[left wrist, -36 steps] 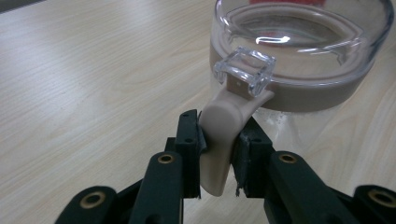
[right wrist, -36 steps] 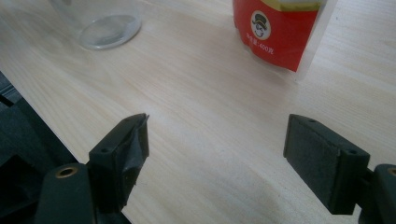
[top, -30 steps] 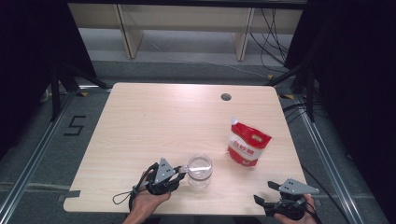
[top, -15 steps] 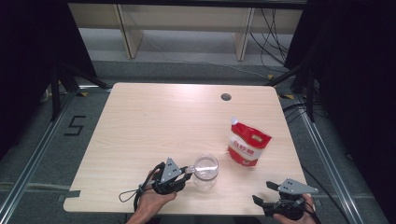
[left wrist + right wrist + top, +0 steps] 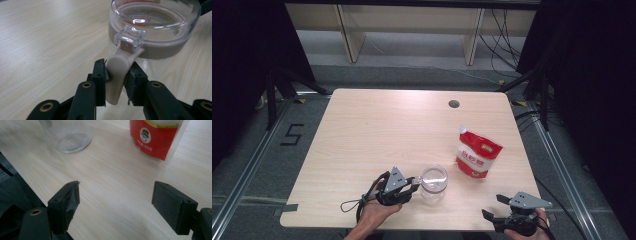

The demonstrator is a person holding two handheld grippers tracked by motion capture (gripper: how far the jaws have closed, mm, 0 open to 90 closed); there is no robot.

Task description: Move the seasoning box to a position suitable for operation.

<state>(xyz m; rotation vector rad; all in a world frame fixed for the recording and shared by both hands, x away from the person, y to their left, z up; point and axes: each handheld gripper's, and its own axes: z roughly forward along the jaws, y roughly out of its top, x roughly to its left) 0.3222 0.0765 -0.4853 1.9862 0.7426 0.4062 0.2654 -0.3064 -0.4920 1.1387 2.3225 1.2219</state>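
A clear glass jar [image 5: 433, 181] with a beige seal band and a clear hinged lid [image 5: 155, 30] stands near the table's front edge. My left gripper [image 5: 416, 181] lies level beside it on the left. Its jaws have just been opening a little, and both pads still touch the jar's beige latch tab [image 5: 117, 67], which sits between them [image 5: 117, 75]. My right gripper [image 5: 492, 206] rests at the front right corner, open and holding nothing [image 5: 116, 192]. The jar's base [image 5: 71, 137] appears at the upper left of the right gripper view.
A red and white pouch [image 5: 478, 156] stands right of the jar, and the right gripper faces it [image 5: 155, 137]. The light wooden table [image 5: 387, 130] has a round cable hole [image 5: 454, 104] near its back edge. Metal rails and cables run along the floor beside the table.
The left gripper and the jar have shifted slightly to the right along the front edge. The right gripper has stayed where it was.
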